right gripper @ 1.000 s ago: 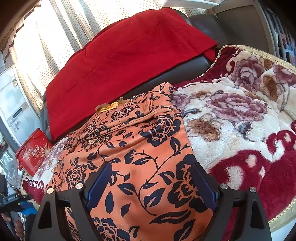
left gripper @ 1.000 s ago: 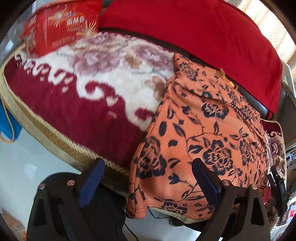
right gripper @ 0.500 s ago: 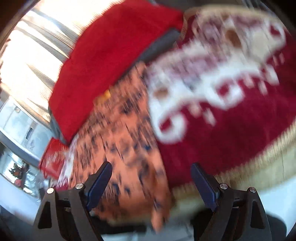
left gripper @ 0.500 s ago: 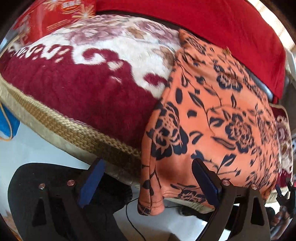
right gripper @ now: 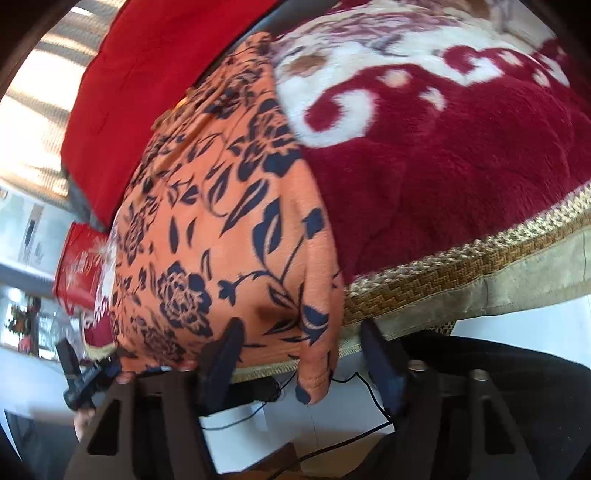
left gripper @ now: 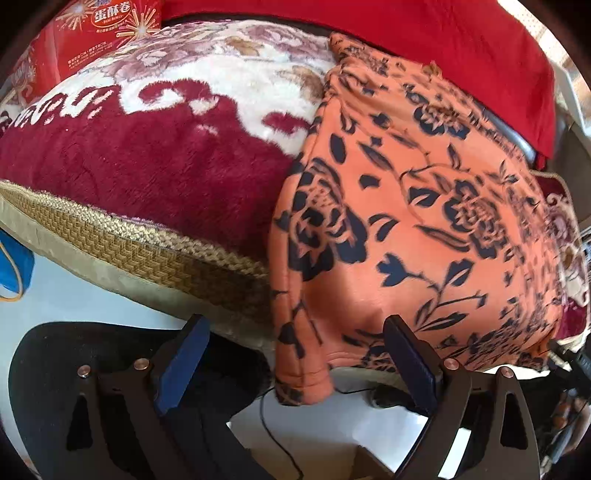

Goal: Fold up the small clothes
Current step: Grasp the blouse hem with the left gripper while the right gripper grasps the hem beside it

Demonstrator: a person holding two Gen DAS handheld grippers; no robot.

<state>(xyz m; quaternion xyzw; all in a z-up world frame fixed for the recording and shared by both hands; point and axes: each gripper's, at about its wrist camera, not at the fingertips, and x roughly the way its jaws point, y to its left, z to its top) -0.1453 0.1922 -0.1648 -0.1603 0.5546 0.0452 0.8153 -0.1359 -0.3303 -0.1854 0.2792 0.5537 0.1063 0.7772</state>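
An orange garment with dark blue flowers (left gripper: 424, 206) lies flat on a plush red and cream blanket (left gripper: 147, 147), its lower end hanging over the blanket's front edge. My left gripper (left gripper: 295, 358) is open, its fingers either side of the garment's hanging left corner. In the right wrist view the same garment (right gripper: 221, 229) hangs over the edge, and my right gripper (right gripper: 306, 365) is open around its hanging right corner. Neither gripper holds the cloth.
A red cloth (left gripper: 424, 40) covers the seat back behind the garment. A red snack box (left gripper: 99, 33) stands at the far left. The blanket has a woven gold border (left gripper: 129, 243). Below are a white floor (left gripper: 314, 435), a black cable and a blue object (left gripper: 11, 266).
Both grippers have dropped from above the garment to the blanket's front edge. Each now has its open fingers around a hanging bottom corner of the garment.
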